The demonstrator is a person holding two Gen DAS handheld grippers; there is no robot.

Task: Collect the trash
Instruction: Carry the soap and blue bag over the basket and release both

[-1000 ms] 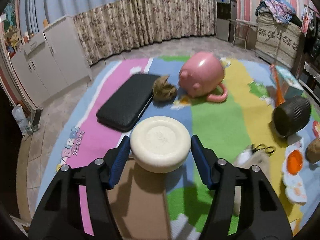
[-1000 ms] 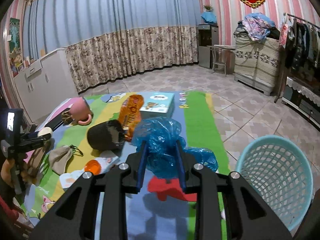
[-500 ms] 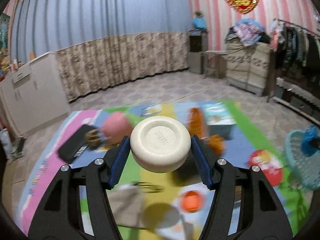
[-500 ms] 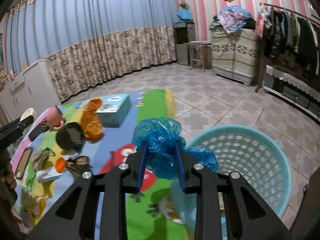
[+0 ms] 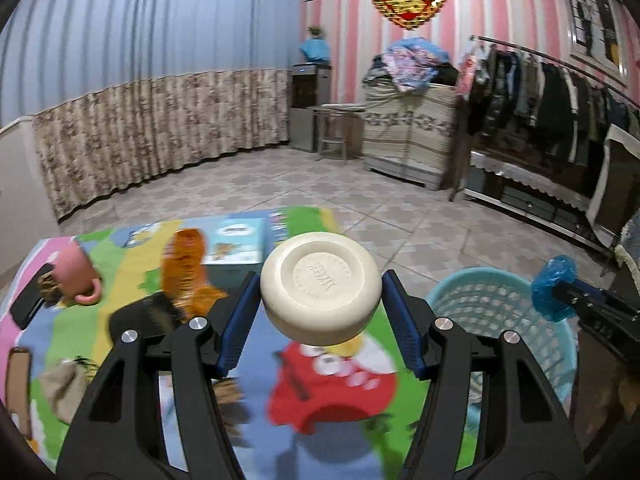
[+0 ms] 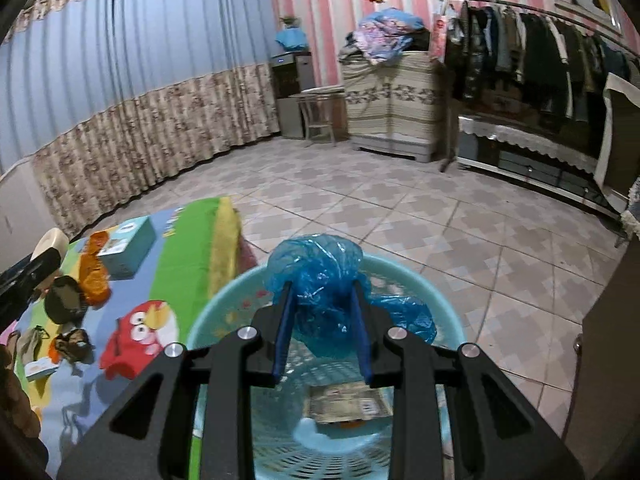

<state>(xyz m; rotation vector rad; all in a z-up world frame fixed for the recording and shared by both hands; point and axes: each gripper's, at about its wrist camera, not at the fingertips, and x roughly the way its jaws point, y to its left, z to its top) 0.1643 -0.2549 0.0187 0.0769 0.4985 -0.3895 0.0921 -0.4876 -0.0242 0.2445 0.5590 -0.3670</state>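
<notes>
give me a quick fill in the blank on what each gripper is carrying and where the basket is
The right gripper is shut on a crumpled ____ plastic bag.
The left gripper holds a round cream ____ between its fingers.
The bag hangs directly over the light blue ____.
A flat packet already lies ____ that basket.

Missing words: blue; lid; basket; inside

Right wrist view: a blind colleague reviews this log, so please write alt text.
The right hand-held gripper clamps a crumpled blue bag over a light-blue basket that already holds a flat packet. A cartoon mat with scattered items lies to the left on a tiled floor.
</notes>
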